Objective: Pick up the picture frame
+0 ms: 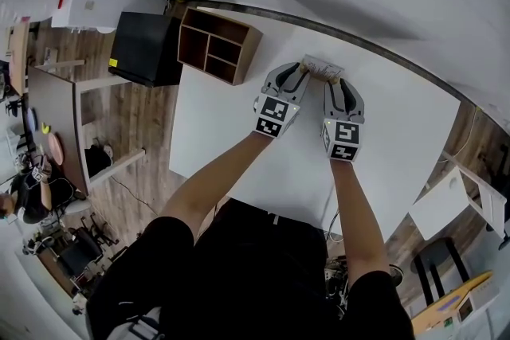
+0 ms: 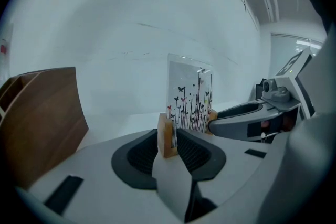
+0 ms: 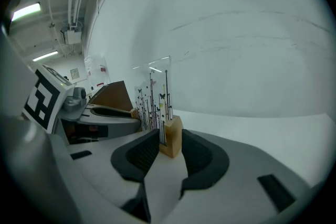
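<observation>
Your left hand-held gripper [image 2: 170,145] is pinching one pale wooden end block [image 2: 166,136] of the clear acrylic picture frame printed with dark stems and butterflies [image 2: 190,97]. Your right hand-held gripper [image 3: 170,150] pinches the opposite end block [image 3: 172,138]. The frame stands upright near the far edge of the white worktop [image 1: 231,131]. A brown wooden cubby box [image 1: 219,44] sits at the far left corner.

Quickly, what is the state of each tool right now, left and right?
Left tool: closed on the picture frame, at one wooden end block.
Right tool: closed on the same picture frame, at its other end block.
</observation>
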